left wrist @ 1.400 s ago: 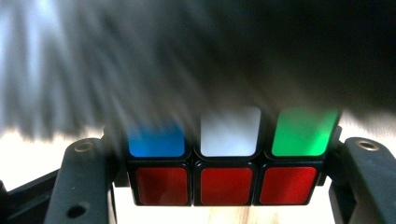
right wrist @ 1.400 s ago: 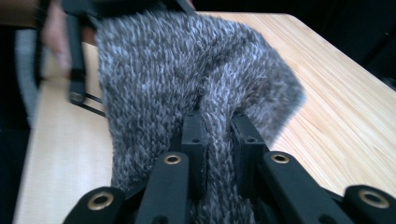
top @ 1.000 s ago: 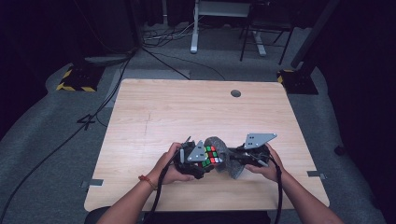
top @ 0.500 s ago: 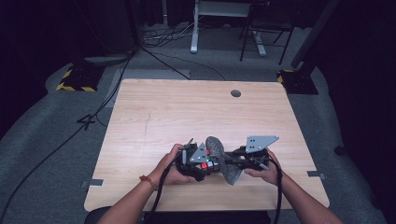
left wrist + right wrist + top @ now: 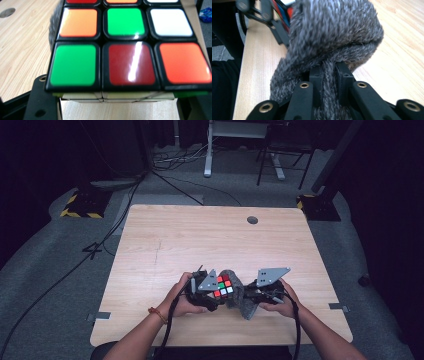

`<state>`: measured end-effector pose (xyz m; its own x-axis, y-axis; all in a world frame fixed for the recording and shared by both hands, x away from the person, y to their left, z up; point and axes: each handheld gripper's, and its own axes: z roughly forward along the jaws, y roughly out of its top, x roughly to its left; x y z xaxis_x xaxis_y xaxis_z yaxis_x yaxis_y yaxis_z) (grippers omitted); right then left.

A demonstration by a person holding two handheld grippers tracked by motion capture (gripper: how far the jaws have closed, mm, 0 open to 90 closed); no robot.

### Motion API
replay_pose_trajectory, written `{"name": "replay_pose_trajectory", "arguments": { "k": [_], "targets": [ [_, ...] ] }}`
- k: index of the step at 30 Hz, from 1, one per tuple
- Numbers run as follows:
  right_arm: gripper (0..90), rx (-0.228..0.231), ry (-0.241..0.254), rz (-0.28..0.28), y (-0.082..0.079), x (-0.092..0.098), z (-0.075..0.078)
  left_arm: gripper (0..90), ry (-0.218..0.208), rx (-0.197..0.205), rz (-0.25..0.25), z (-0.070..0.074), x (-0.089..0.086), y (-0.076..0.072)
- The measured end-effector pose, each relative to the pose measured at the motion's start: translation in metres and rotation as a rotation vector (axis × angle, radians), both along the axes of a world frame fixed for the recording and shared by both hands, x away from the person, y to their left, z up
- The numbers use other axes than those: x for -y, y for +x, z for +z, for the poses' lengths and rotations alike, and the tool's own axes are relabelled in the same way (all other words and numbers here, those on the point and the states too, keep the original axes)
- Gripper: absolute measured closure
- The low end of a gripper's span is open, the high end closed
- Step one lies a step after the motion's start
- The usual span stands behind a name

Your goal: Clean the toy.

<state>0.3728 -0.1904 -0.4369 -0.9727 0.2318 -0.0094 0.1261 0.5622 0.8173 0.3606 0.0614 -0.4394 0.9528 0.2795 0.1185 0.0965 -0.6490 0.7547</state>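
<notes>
1. My left tongs are clamped on the cube. In the left gripper view the cube sits right between the jaws, very close, with green, dark red and orange squares facing me.
2. My right tongs are clamped on the grey cloth. In the right gripper view the two black fingers pinch a fold of the cloth tight.
3. The cloth bunches up just past the right tongs and touches the cube on the side away from the left tongs.
4. The cube is between the two tongs, so the tongs point at each other.
5. My left hand and right hand hold the tongs low over the near part of the table.
6. The far part of the table lies well beyond both tongs, and it has a small round hole.
</notes>
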Motion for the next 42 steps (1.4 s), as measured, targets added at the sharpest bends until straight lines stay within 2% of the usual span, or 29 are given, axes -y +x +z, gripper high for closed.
{"name": "replay_pose_trajectory", "arguments": {
  "k": [3,6,10,13,17,21,23,25,31,33,35,37,39,42],
  "targets": [
    [78.6,0.005,0.025,0.007,-0.003,0.002,0.004,33.2,0.014,-0.008,0.001,-0.002,0.001,0.0],
    [78.6,0.043,0.034,0.007,-0.007,0.001,0.01,33.2,0.035,-0.014,-0.004,-0.004,0.002,0.0],
    [78.6,0.064,0.072,-0.011,-0.008,0.0,0.014,33.4,0.054,-0.021,-0.016,-0.007,0.004,-0.002],
    [78.6,0.07,0.063,-0.038,-0.007,0.0,0.013,33.5,0.039,-0.018,-0.036,-0.006,0.005,-0.004],
    [78.8,0.068,0.02,-0.065,-0.003,-0.003,0.009,33.5,0.014,-0.001,-0.048,-0.001,0.006,-0.007],
    [78.8,0.04,-0.029,-0.043,-0.001,-0.006,0.001,33.5,-0.006,0.009,-0.036,0.003,0.001,-0.007],
    [78.7,0.041,-0.059,-0.02,-0.003,-0.009,-0.002,33.5,-0.021,0.009,-0.02,0.006,-0.002,-0.006],
    [78.7,0.029,-0.059,-0.004,-0.004,-0.009,-0.002,33.5,-0.035,0.014,-0.014,0.008,-0.005,-0.004],
    [78.7,0.027,-0.04,0.027,-0.008,-0.007,0.004,33.6,-0.022,-0.003,0.017,0.005,-0.01,0.003],
    [78.7,0.022,-0.012,0.041,-0.01,-0.005,0.008,33.6,0.006,-0.004,0.032,0.001,-0.009,0.005],
    [78.6,0.029,0.012,0.039,-0.012,-0.004,0.012,33.6,-0.002,-0.027,0.022,-0.002,-0.008,0.005],
    [78.6,0.051,0.02,0.032,-0.013,-0.003,0.015,33.6,-0.001,-0.028,0.004,-0.002,-0.005,0.003],
    [78.5,0.057,0.052,0.008,-0.013,-0.001,0.017,33.6,-0.003,-0.038,-0.013,-0.002,-0.003,0.001],
    [78.4,0.069,0.085,-0.02,-0.011,0.002,0.019,33.6,0.017,-0.035,-0.042,-0.003,0.003,-0.004]
  ]
}}
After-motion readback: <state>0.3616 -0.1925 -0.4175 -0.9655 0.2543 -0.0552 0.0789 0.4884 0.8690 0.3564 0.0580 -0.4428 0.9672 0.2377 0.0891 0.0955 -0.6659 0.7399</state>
